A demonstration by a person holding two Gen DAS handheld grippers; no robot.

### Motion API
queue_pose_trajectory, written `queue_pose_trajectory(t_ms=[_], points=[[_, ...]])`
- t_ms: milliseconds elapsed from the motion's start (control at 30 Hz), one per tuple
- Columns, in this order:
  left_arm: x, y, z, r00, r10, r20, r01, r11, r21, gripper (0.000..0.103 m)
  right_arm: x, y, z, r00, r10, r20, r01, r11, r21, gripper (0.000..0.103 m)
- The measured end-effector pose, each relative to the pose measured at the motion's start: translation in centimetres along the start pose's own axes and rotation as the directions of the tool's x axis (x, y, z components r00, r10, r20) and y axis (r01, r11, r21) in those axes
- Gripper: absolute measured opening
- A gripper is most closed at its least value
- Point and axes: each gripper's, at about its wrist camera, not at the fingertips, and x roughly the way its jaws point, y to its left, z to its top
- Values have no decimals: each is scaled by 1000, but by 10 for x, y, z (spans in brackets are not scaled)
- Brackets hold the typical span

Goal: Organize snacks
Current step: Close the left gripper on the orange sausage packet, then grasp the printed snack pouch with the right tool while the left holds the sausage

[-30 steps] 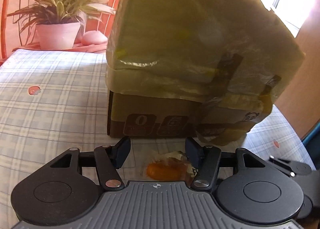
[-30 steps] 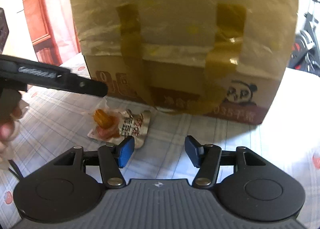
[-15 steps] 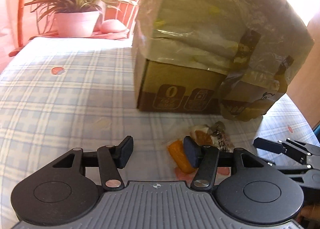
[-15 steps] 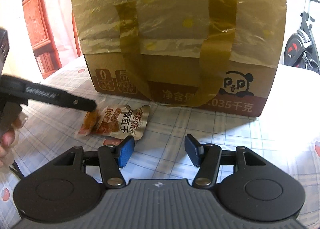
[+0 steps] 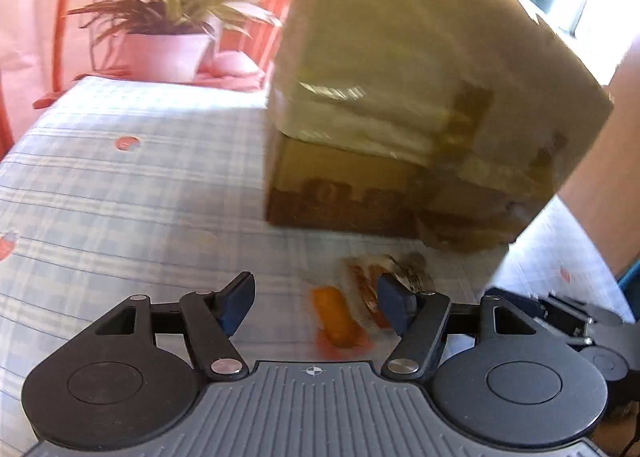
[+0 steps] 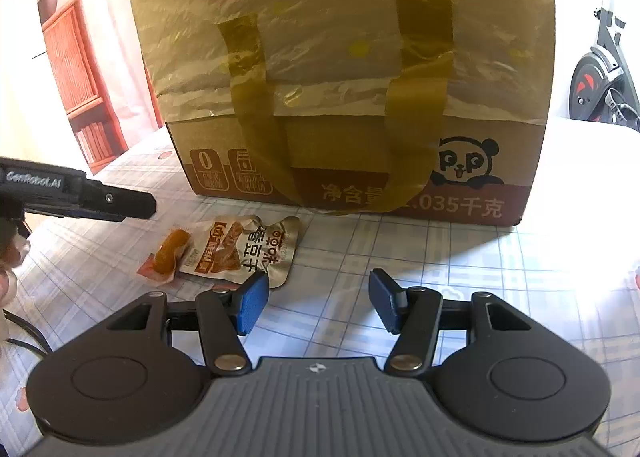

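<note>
Checked bench (image 6: 460, 257), cardboard box (image 6: 360, 77) at its middle.
I see both hand-held grippers, left (image 5: 316, 299) and right (image 6: 314, 303), spread apart, empty, near two snack packets (image 6: 240, 249).

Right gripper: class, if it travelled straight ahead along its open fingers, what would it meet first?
Probably the cardboard box; the right gripper aims at its front, and the silver snack packet lies left of that line.

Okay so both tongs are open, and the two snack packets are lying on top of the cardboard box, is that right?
Not quite. Both the left tongs and the right tongs are open, but the orange snack packet and the silver snack packet lie on the checked tablecloth in front of the cardboard box, not on top of it. The right wrist view shows this clearly.
</note>
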Motion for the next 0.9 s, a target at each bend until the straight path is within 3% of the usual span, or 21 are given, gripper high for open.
queue_pose_trajectory(t_ms=[233, 333, 367, 400, 500, 633, 900], points=[[25, -33, -16, 991, 130, -9, -130, 991, 39, 70, -2, -3, -1, 1000, 7, 4, -7, 1000, 12, 59], [26, -34, -20, 988, 152, 1, -151, 986, 65, 67, -4, -4, -1, 1000, 9, 7, -9, 1000, 19, 59], [24, -35, -21, 988, 153, 3, -153, 986, 74, 60, -4, -5, -1, 1000, 10, 8, -10, 1000, 23, 59], [23, -34, -21, 989, 148, 9, -148, 985, 83, 40, -4, -5, -1, 1000, 13, 8, -13, 1000, 27, 59], [19, -25, -23, 993, 115, 10, -115, 991, 66, 37, -4, -6, 0, 1000, 16, 10, -16, 999, 33, 59], [14, -21, -26, 992, 122, 24, -123, 988, 89, 36, -4, -7, -1, 1000, 17, 9, -18, 999, 36, 59], [3, 17, -26, 987, 159, 32, -158, 986, -49, 36, -3, -3, 0, 1000, 8, 1, -8, 1000, 20, 60]])
